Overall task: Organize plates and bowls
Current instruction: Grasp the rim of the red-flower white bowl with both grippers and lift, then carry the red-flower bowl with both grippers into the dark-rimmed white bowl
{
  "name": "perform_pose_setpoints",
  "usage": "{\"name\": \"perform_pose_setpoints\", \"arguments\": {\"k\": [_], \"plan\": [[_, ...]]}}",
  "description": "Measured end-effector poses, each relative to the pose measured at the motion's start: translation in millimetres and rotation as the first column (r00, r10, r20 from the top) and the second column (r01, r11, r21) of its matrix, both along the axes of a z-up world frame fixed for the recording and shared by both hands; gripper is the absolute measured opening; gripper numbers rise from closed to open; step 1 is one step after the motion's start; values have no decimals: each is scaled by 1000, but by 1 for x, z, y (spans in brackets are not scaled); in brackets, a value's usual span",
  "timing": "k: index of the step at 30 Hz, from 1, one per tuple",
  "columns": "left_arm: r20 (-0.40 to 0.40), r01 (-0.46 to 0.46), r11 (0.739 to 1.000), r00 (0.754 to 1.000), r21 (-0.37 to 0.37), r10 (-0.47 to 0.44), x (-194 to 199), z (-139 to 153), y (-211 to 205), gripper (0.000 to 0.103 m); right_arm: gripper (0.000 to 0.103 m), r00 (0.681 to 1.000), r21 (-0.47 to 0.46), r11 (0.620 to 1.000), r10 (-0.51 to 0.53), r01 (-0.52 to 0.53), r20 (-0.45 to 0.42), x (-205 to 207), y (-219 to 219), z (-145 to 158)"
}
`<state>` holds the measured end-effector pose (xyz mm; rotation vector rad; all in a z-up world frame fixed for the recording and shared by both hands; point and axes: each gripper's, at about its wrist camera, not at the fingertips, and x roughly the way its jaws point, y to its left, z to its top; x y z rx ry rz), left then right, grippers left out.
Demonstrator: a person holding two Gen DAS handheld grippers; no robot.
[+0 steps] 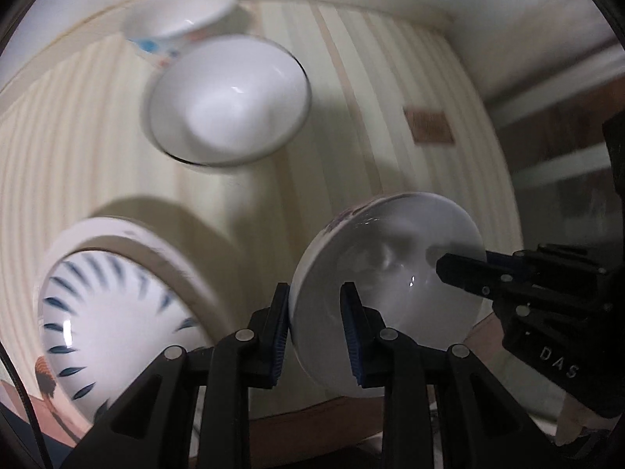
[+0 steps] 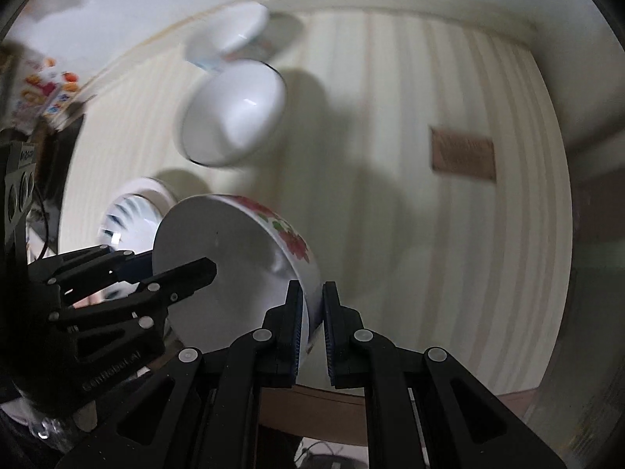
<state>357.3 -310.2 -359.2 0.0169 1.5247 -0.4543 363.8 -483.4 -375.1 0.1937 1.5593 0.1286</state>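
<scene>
Bowls and a plate sit on a desk covered with a cream striped cloth (image 1: 390, 90), and one bowl is held between both grippers above the desk's near edge.

Largest in the left wrist view is the white plate with dark blue dashes around its inner rim (image 1: 113, 324), lying at the near left corner of the desk on top of a wider pale plate (image 1: 164, 246) whose rim shows behind it. Next comes the white bowl with a thin dark rim (image 1: 230, 105), tilted in the blurred picture, toward the far left part of the desk. Just behind it, touching or nearly so, is a smaller white bowl with blue and red marks on its outside (image 1: 183, 11), close to the far edge.

The white bowl with red flowers on its outer wall (image 2: 242, 258) is held on its side. The left gripper (image 1: 316, 336) has its fingers clenched on that bowl's rim, one finger inside and one outside. The right gripper (image 2: 312, 332) grips the opposite rim in the same way, fingers pressed on the wall.

A small brown rectangular tag (image 2: 463, 154) lies flat toward the right side of the desk.
</scene>
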Motion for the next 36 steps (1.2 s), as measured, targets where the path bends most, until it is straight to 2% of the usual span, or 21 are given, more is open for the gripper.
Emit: {"name": "perform_pose_setpoints", "arguments": {"k": [4,8,23,27,30,31,33,34,35,36], "plan": [[-20,36,999,999,33,-36,-5,-17,-19,23,12,998,23,999,-48,49,-45,-4,-17,-28],[5,50,997,999,58,-50,-7,-19,-26,23,12,996,32,998,-60,62,-61,-5,-23,-42],[-5,45,997,999,68,-45,-7,-17,-27,23,12,995,68,995,-71,76,-72,-12,-46,-42],[35,25,999,999,29,-26,-5,14,-12,24,12,995,77,993,-82,87,-62,-12,-55,-26],[92,-32,999,995,-5,33,7,46,11,27,13,994,94,989,-112,112,-11,-6,-69,4],[109,-62,998,992,-15,63,14,55,21,31,18,993,103,988,-120,118,12,-2,-71,13],[136,-126,992,982,-25,128,34,64,40,34,35,988,139,981,-144,135,56,9,-74,29],[148,-158,987,976,-19,159,45,65,49,34,47,983,176,973,-164,147,83,19,-73,35],[148,-192,981,970,-13,191,58,62,58,34,52,981,195,969,-170,149,93,26,-71,36],[140,-220,976,966,-10,219,69,57,64,34,52,978,228,962,-179,152,103,39,-66,34]]}}
